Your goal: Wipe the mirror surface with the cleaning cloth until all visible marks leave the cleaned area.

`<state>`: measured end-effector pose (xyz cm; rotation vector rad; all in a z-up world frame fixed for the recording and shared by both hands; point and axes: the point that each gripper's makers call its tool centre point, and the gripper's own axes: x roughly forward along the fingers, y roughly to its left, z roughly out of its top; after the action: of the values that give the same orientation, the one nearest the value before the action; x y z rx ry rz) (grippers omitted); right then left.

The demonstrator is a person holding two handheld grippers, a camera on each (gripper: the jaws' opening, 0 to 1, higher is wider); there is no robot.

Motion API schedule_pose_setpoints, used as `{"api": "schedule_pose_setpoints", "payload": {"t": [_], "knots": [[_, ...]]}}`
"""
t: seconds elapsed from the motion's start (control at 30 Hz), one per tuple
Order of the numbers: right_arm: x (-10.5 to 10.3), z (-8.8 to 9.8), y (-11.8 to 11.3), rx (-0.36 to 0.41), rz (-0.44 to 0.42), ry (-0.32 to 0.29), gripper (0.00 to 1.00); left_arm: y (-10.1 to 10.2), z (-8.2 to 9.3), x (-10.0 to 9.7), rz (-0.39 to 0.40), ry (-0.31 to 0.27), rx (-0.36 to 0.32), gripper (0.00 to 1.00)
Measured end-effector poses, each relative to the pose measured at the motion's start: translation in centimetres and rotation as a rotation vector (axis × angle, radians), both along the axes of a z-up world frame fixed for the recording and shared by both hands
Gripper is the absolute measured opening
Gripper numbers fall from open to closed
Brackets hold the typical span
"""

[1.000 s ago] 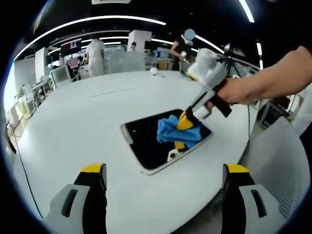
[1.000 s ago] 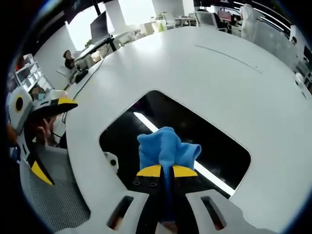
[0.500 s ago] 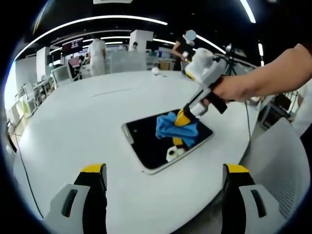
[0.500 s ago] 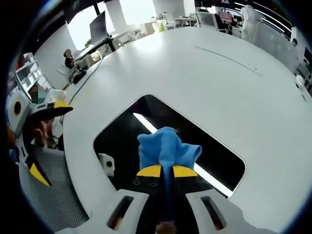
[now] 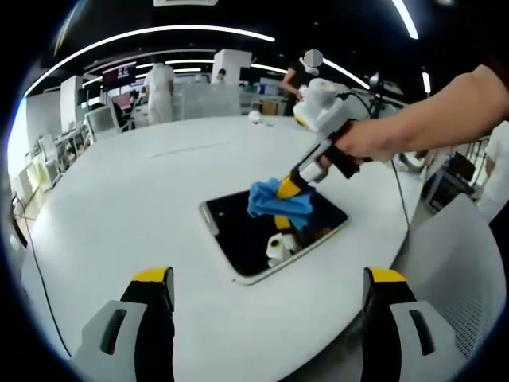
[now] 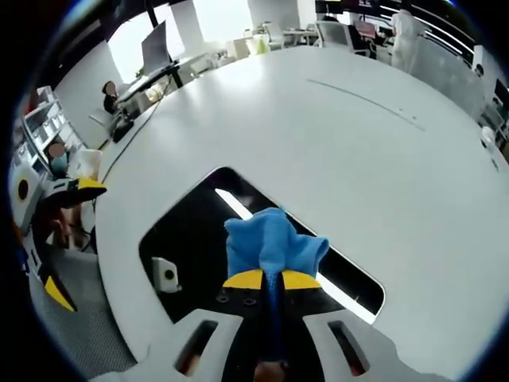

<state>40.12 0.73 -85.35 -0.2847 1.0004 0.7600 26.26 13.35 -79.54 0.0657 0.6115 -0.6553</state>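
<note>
Soft blue cloth [image 6: 270,243], crumpled, glossy dark mirror [image 5: 266,229] — reflective, smooth matt white table [image 6: 334,135]

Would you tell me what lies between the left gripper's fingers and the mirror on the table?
In the left gripper view, only bare white table lies between the left gripper and the mirror.

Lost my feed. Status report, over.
Right gripper shut on cloth, cloth on mirror. Left gripper open, clear of mirror. Nothing blocking on table.
</note>
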Motion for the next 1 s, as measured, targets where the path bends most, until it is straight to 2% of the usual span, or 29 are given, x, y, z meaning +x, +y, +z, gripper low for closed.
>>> {"api": "schedule_pose_setpoints", "payload": {"t": [0.37, 0.63, 1.0], "knots": [[1.7, 0.0, 0.0, -0.036, 0.017, -0.004, 0.01, -0.2, -0.1, 0.0, -0.012, -0.002, 0.011, 0.99], [2.5, 0.0, 0.0, -0.049, 0.029, -0.028, 0.01, -0.3, -0.1, -0.2, -0.022, -0.001, 0.023, 0.99], [3.1, 0.0, 0.2, -0.042, 0.037, 0.000, 0.01, -0.2, -0.3, -0.3, -0.024, 0.006, 0.030, 0.99]]}}
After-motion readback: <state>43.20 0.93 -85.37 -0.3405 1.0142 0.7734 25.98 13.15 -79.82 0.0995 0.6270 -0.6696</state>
